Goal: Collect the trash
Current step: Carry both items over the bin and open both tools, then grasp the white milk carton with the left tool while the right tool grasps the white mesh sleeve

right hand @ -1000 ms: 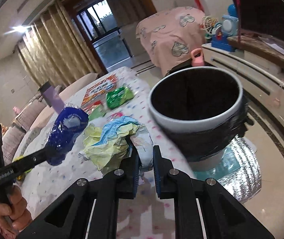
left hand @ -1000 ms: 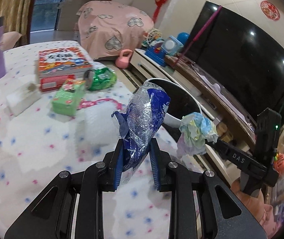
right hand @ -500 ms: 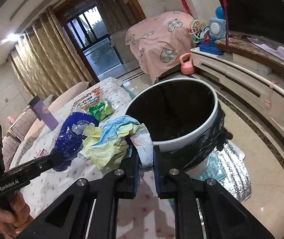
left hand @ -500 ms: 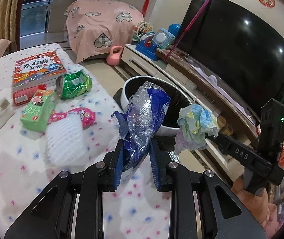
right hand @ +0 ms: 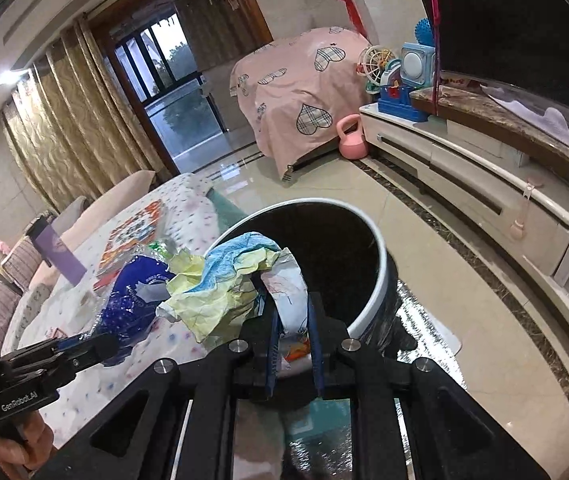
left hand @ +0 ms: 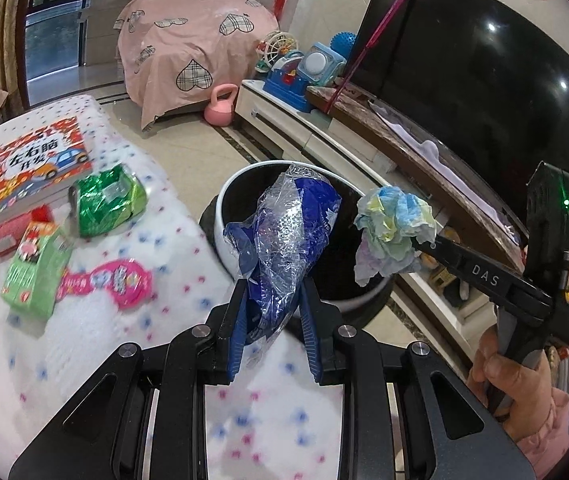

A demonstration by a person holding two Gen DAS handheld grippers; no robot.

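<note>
The left gripper [left hand: 272,300] is clamped on a crumpled blue and clear plastic bag [left hand: 284,236], held up in front of the bin's rim. The right gripper [right hand: 290,320] pinches a wad of crumpled paper [right hand: 228,280], yellow, blue and white, over the near edge of the same bin. In the left wrist view the right tool's arm reads "DAS"; in the right wrist view the left tool's arm reads "GenRobot.AI". The round trash bin [left hand: 244,174], white-rimmed with a black liner, stands on the floor just beside the spotted tablecloth [left hand: 172,280]. On the cloth, left of the bin, lie a pink packet [left hand: 112,280], a green box [left hand: 36,276] and a shiny green wrapper [left hand: 106,200]. Beyond them lies a children's book [left hand: 38,164] titled "左右脑开发". Farther from the bin, a pink kettlebell [left hand: 220,106] sits by the TV cabinet [left hand: 308,136].
</note>
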